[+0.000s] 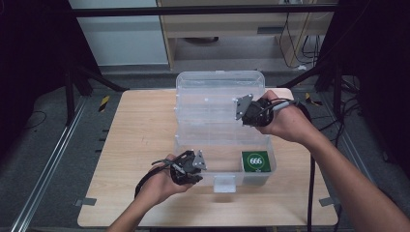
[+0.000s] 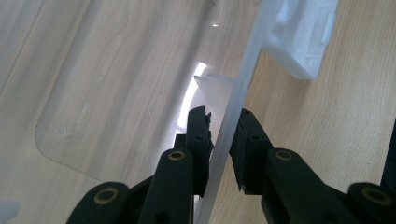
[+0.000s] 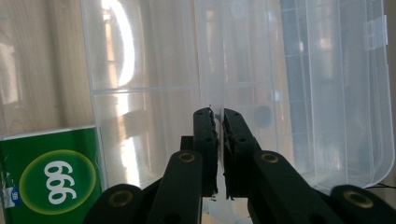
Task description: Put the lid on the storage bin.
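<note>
Both grippers clamp box (image 1: pixel 225 145): left (image 2: pixel 223 140) front wall, right (image 3: pixel 219 140) lid.

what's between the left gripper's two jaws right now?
The front wall of the clear plastic box: the left gripper is shut on it, one jaw inside, one outside. The left gripper view shows it; the latch tab sits farther along that wall.

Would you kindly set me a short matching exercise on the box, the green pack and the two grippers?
1. left gripper
2. right gripper
3. green pack
4. lid

a. standing open at the back
b. shut on the box's front wall
c. inside the box, right end
d. shut on a thin clear wall inside the box

Pairs: 1-b, 2-d, 3-c, 4-a
</note>
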Demonstrator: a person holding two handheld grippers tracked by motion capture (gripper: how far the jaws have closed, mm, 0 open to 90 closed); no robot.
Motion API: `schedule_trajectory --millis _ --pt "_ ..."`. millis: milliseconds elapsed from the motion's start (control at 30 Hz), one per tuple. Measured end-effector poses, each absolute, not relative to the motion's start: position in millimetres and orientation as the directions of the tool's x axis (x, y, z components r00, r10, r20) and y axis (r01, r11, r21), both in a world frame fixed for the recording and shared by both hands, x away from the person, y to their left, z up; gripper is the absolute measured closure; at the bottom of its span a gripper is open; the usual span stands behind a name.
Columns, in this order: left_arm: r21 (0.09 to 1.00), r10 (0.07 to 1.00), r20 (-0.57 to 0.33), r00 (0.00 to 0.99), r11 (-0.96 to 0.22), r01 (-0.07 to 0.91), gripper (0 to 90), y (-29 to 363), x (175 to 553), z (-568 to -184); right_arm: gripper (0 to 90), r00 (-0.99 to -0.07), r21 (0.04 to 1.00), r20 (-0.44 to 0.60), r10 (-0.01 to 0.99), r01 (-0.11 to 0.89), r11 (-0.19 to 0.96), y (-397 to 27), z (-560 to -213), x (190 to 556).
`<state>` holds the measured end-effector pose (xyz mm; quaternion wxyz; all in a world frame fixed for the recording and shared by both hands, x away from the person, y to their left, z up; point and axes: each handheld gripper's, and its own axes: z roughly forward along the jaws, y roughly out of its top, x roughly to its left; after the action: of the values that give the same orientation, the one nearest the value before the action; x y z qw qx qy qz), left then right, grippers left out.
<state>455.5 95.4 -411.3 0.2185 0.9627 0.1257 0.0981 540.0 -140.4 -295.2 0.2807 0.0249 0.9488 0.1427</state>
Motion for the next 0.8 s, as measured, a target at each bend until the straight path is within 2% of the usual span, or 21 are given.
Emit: schedule_trajectory --millis 533,667,733,800 --pt "0.455 0.290 0.136 0.947 -0.868 0.200 76.6 95.5 454.0 -412.5 86.2 -0.823 0.313 -0.553 0.129 -0.062 0.948 -143.1 -296.6 519.5" --pt "0.458 0.328 0.117 0.937 -0.855 0.242 76.3 94.7 450.9 -413.3 86.1 -0.818 0.320 -0.561 0.129 -0.071 0.945 -144.2 -297.6 513.3" --pt "0.454 0.295 0.141 0.945 -0.867 0.203 76.2 95.0 453.5 -412.6 86.2 -0.814 0.326 -0.565 0.133 -0.073 0.943 -143.8 -298.6 510.7" --pt "0.459 0.300 0.139 0.944 -0.864 0.207 76.0 94.9 453.2 -413.0 86.4 -0.815 0.331 -0.563 0.135 -0.073 0.941 -144.4 -298.7 508.9"
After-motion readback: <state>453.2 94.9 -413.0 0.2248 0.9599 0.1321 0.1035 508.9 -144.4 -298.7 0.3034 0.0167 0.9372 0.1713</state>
